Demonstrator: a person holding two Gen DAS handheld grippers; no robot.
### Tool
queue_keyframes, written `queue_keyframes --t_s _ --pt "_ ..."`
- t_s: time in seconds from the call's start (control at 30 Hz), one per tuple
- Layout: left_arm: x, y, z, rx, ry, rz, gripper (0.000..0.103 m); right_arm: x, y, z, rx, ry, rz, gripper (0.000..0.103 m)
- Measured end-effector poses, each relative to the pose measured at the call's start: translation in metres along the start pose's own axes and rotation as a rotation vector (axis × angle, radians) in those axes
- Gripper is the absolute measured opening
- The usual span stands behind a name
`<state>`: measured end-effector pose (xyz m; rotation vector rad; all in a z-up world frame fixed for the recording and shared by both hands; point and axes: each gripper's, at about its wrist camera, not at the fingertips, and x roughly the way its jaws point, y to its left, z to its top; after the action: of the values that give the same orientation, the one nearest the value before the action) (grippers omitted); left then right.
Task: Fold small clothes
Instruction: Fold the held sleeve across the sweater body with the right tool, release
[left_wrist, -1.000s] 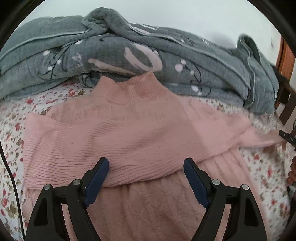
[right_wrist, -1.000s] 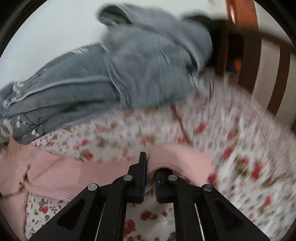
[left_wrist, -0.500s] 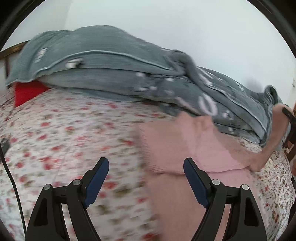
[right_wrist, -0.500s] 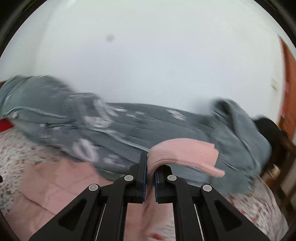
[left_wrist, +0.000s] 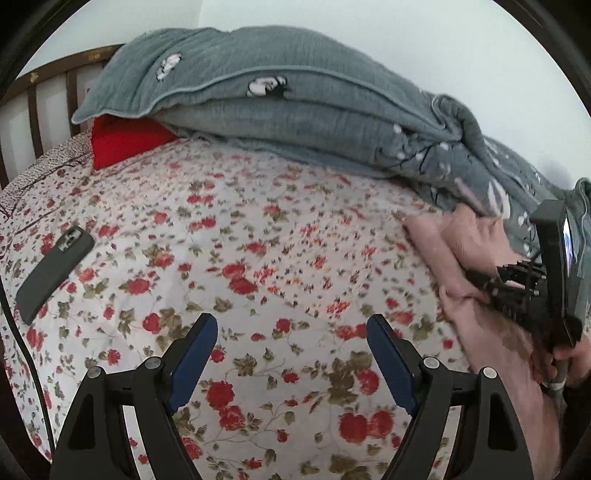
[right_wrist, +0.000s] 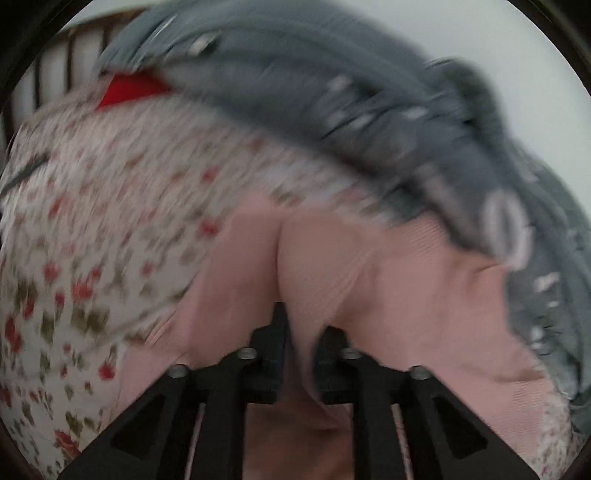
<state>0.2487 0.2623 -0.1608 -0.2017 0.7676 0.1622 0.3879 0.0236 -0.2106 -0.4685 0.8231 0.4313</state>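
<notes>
Pink sweater (right_wrist: 406, 280): centre-right of frame, on flowered bed (left_wrist: 258, 240). Right tool (right_wrist: 297, 332): clamped on sweater's sleeve, apparently mid-fold. Left tool (left_wrist: 291, 354): wide apart, empty. Next: likely lay sleeve across body, release.

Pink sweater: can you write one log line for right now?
left claw: open, over floral sheet | right claw: shut on pink sweater | phone: on sheet

Soft, even daylight; fisheye bending at the edges; right wrist view heavily motion-blurred, left mostly sharp.
</notes>
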Motion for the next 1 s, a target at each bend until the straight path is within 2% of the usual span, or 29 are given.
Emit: queue_keyframes --t_s 0.03,0.1,0.13,0.17,0.23,0.33,0.53,0.6,0.67,0.7,0.73,0.8,0.83,0.87,0.93,1.0 --pt "0.002 -0.001 -0.001 0.001 0.006 -0.005 0.082 -0.001 0.005 -0.004 -0.013 0.003 -0.001 0.027" --pt "0.006 -0.007 0.001 0.006 0.018 -0.032 0.082 -0.017 0.009 -0.011 -0.020 -0.028 -0.011 0.046" --pt "0.008 -0.014 0.005 0.020 0.023 -0.053 0.082 -0.025 0.006 -0.014 -0.005 -0.037 0.005 0.060" --pt "0.009 -0.021 0.007 0.037 0.026 -0.067 0.082 -0.039 -0.004 -0.020 0.034 -0.049 0.039 0.063" --pt "0.009 -0.040 0.012 0.075 0.032 -0.089 0.082 -0.056 -0.019 -0.025 0.090 -0.063 0.064 0.063" --pt "0.014 -0.067 0.020 0.113 0.056 -0.132 0.082 -0.085 -0.041 -0.039 0.167 -0.070 0.044 0.063" --pt "0.039 -0.117 0.039 0.124 0.119 -0.260 0.082 -0.138 -0.093 -0.104 0.325 -0.081 -0.077 0.065" --pt "0.054 -0.129 0.046 0.118 0.126 -0.277 0.082 -0.149 -0.109 -0.130 0.378 -0.064 -0.108 0.065" --pt "0.072 -0.138 0.052 0.105 0.139 -0.266 0.074 -0.157 -0.128 -0.161 0.456 -0.045 -0.125 0.065" --pt "0.082 -0.142 0.055 0.100 0.153 -0.260 0.065 -0.157 -0.133 -0.171 0.485 -0.036 -0.125 0.065" --pt "0.090 -0.144 0.057 0.092 0.166 -0.254 0.060 -0.157 -0.139 -0.184 0.517 -0.024 -0.120 0.065" --pt "0.110 -0.148 0.059 0.058 0.203 -0.226 0.053 -0.154 -0.147 -0.207 0.569 0.011 -0.106 0.065" --pt "0.119 -0.149 0.059 0.040 0.225 -0.227 0.039 -0.152 -0.149 -0.215 0.583 0.023 -0.102 0.065" --pt "0.123 -0.149 0.058 0.032 0.235 -0.240 0.029 -0.148 -0.151 -0.226 0.602 0.039 -0.092 0.065" --pt "0.119 -0.149 0.063 0.021 0.204 -0.237 0.011 -0.143 -0.151 -0.234 0.616 0.058 -0.075 0.065" --pt "0.102 -0.148 0.072 0.023 0.112 -0.272 0.008 -0.142 -0.149 -0.239 0.608 0.056 -0.074 0.065"
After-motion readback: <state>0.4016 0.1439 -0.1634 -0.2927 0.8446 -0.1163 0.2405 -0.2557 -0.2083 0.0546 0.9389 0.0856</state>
